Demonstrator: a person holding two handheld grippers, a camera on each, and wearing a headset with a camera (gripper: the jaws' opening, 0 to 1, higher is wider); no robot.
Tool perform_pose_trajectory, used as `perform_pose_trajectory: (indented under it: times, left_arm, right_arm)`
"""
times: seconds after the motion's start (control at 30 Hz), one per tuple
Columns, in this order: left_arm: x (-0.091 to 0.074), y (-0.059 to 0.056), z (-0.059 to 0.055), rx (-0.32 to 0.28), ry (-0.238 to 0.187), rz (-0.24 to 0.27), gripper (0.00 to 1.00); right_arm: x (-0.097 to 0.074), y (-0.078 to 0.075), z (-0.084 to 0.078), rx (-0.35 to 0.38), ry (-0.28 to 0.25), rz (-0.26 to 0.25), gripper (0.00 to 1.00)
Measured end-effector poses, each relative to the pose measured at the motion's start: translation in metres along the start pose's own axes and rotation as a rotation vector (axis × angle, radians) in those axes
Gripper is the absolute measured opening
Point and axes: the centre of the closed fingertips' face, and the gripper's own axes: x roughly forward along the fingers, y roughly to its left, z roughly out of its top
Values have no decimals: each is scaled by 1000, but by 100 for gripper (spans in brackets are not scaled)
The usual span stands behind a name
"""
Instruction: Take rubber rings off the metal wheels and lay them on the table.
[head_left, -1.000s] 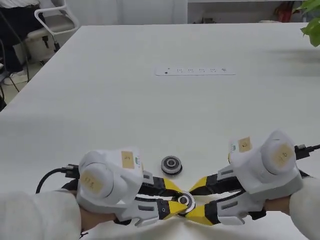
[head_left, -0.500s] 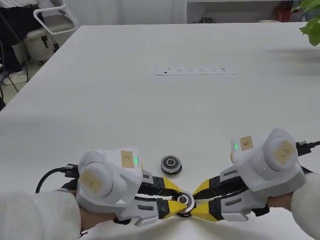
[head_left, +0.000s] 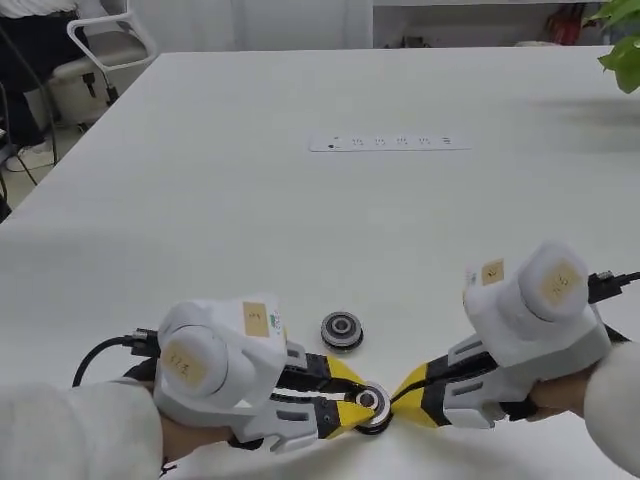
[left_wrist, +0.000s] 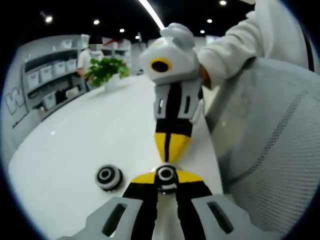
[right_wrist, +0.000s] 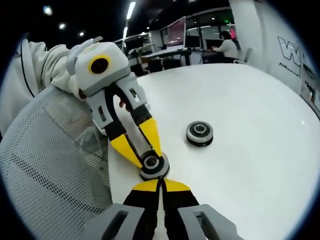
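A small metal wheel (head_left: 374, 402) with a dark rubber ring sits between the yellow fingertips of my left gripper (head_left: 358, 398), close to the table's near edge. The left gripper view shows the same wheel (left_wrist: 166, 175) clamped from both sides. My right gripper (head_left: 405, 385) faces it from the right, jaws together, its tips touching the wheel's rim (right_wrist: 153, 165). I cannot tell whether those tips pinch the rubber. A second wheel (head_left: 342, 329) lies flat on the white table (head_left: 300, 200), just beyond the grippers.
A white power strip (head_left: 390, 143) lies mid-table. An office chair (head_left: 100, 45) stands at the far left and a plant (head_left: 625, 50) at the far right. A mesh chair back (left_wrist: 270, 150) is behind the near edge.
The right gripper's jaws have come together and it has drawn slightly right, from around the wheel to its rim. The left gripper and both wheels have stayed put.
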Motion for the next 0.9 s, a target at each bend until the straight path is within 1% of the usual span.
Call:
perform_pose_trajectory:
  times: [0.13, 0.23, 0.27, 0.33, 0.37, 0.4, 0.5, 0.53, 0.57, 0.67, 0.7, 0.77, 0.9]
  left_arm:
    - [0, 0, 0, 1, 0, 1, 14]
    - [0, 0, 1, 1, 0, 1, 14]
    - [0, 0, 1, 1, 0, 1, 14]
    - [0, 0, 1, 0, 0, 1, 14]
    - [0, 0, 1, -1, -1, 1, 14]
    - [0, -1, 1, -2, -2, -2, 14]
    - [1, -2, 2, 2, -2, -4, 14]
    - [1, -2, 2, 1, -3, -5, 14]
    - [1, -2, 2, 1, -4, -5, 14]
    - [2, -3, 3, -1, -9, -10, 14]
    - [2, -4, 3, 2, -9, -11, 14]
    - [2, -4, 3, -1, -11, -13, 14]
    - [2, -4, 3, -2, -16, -15, 14]
  right_arm:
    - [-3, -1, 2, 32, -12, 2, 0]
    - [-3, 0, 2, 47, -10, 2, 0]
    - [-3, -1, 2, 71, -17, 3, 0]
    - [-3, -2, 1, 62, -36, 6, 0]
    - [-3, -1, 0, 69, -44, 12, 0]
    - [-4, -1, 0, 85, -44, 18, 0]
    - [-6, 0, 2, 194, -44, 33, 0]
    - [-6, -1, 2, 208, -47, 36, 0]
    - [-7, 0, 4, 249, -58, 43, 0]
    - [-8, 1, 4, 316, -69, 61, 0]
    - [-9, 1, 4, 350, -71, 64, 0]
    - [-10, 1, 5, 373, -80, 73, 0]
    - [-9, 3, 7, 388, -92, 75, 0]
